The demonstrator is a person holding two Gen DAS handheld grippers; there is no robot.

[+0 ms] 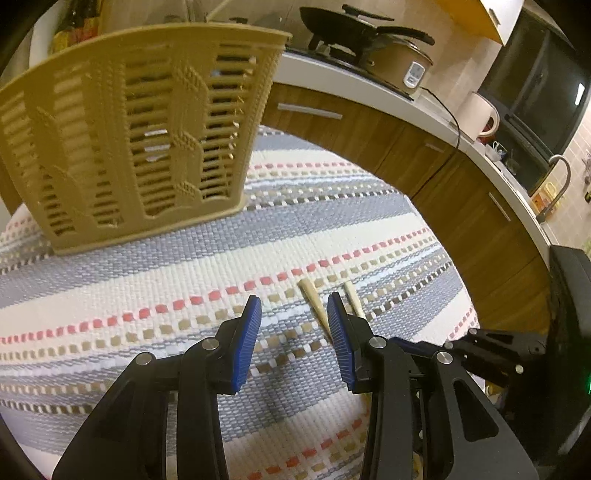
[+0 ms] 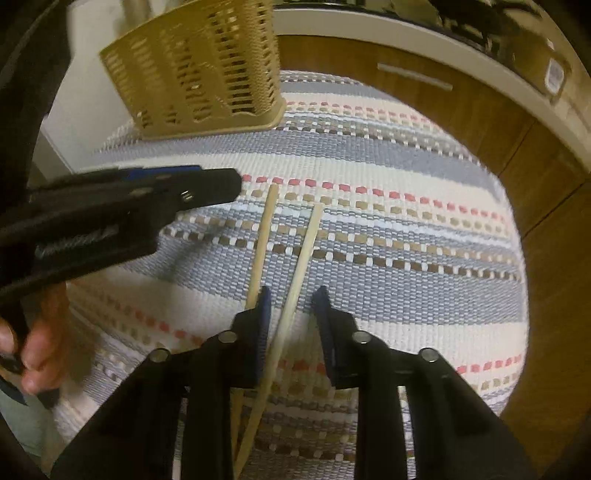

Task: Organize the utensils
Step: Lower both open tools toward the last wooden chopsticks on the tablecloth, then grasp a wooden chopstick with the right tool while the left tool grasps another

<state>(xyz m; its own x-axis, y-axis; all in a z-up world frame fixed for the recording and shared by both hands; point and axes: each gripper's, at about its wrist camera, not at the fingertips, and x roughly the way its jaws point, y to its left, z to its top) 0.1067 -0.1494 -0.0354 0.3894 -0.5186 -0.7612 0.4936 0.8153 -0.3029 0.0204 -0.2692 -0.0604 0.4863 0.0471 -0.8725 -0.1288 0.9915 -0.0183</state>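
Two pale wooden chopsticks (image 2: 263, 236) lie side by side on a striped woven cloth (image 2: 406, 206). My right gripper (image 2: 291, 295) is open just above them; one chopstick runs between its blue pads, the other lies under the left finger. A tan slotted utensil basket (image 2: 207, 74) stands upright at the far left of the cloth. In the left wrist view the chopstick tips (image 1: 314, 299) lie by the right finger of my left gripper (image 1: 294, 301), which is open and empty over the cloth. The basket (image 1: 140, 133) stands close ahead of it to the left.
The left gripper (image 2: 122, 206) and the hand holding it (image 2: 40, 343) show at the left of the right wrist view. Wooden cabinets (image 1: 461, 192) under a white counter curve behind the table, with a pan (image 1: 351, 22), a rice cooker (image 1: 402, 62) and a kettle (image 1: 478, 114).
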